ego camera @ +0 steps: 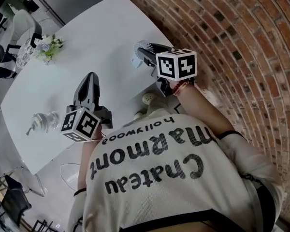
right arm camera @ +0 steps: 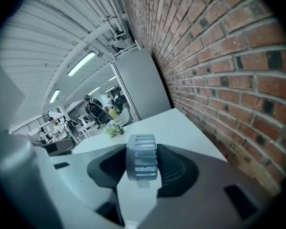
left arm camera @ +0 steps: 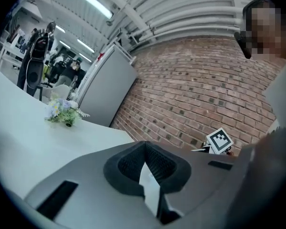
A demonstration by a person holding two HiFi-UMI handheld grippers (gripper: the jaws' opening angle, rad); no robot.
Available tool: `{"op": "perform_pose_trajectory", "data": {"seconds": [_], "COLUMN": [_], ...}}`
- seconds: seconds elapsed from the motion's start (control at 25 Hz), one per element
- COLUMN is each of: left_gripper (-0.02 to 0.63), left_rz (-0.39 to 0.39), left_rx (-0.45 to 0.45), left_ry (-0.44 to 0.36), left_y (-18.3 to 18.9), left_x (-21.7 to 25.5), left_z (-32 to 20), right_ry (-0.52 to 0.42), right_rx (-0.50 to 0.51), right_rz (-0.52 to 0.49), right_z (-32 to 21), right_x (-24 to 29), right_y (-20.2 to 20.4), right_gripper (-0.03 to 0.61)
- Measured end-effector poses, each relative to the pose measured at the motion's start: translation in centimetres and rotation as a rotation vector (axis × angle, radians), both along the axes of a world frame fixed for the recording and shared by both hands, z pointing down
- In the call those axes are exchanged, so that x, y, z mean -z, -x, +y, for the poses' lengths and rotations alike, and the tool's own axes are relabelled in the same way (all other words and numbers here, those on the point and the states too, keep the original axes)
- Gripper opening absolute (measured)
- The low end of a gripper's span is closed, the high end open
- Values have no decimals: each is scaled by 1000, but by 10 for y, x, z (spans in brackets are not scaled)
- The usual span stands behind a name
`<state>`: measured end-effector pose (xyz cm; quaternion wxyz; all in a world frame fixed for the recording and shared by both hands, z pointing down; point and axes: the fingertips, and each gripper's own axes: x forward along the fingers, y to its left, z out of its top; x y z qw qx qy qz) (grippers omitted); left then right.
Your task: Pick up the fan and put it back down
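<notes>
A small blue-grey round fan is near the table's far right, close to the brick wall. My right gripper reaches it from the near side. In the right gripper view the fan shows edge-on between the two dark pads, which close against its sides just above the white tabletop. My left gripper hovers over the middle of the white table, jaws together and empty. In its own view the left gripper shows only a thin sliver of table between the jaws.
A small flower bouquet stands at the far left of the table. A clear glass piece lies near the front left edge, and a white object sits by my right forearm. The brick wall runs along the right. Chairs stand beyond the left edge.
</notes>
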<state>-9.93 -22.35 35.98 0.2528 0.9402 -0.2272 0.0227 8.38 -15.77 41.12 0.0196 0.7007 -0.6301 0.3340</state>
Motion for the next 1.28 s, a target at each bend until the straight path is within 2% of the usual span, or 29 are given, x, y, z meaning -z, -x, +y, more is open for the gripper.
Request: {"op": "perform_pose_trajectory", "data": {"seconds": [0.32, 0.52, 0.64, 0.88, 1.28], "left_gripper": [2, 2, 2, 2, 2], "left_rz": [-35, -69, -62, -61, -63], "left_rx": [-35, -44, -46, -2, 119], "left_ry": [71, 90, 96, 109, 110], "left_y": [-9, -19, -29, -54, -60], "left_x": [-24, -35, -35, -29, -31], "left_z": [26, 37, 43, 57, 79], "right_ry": [70, 80, 90, 105, 109], "right_rx": [-37, -65, -63, -34, 56], "right_rz": [17, 14, 12, 13, 24], "right_z": [43, 59, 66, 78, 76], "right_x": [-17, -23, -25, -20, -28], "right_y": [-5, -20, -30, -63, -94], "right_gripper": [181, 181, 181, 181, 181]}}
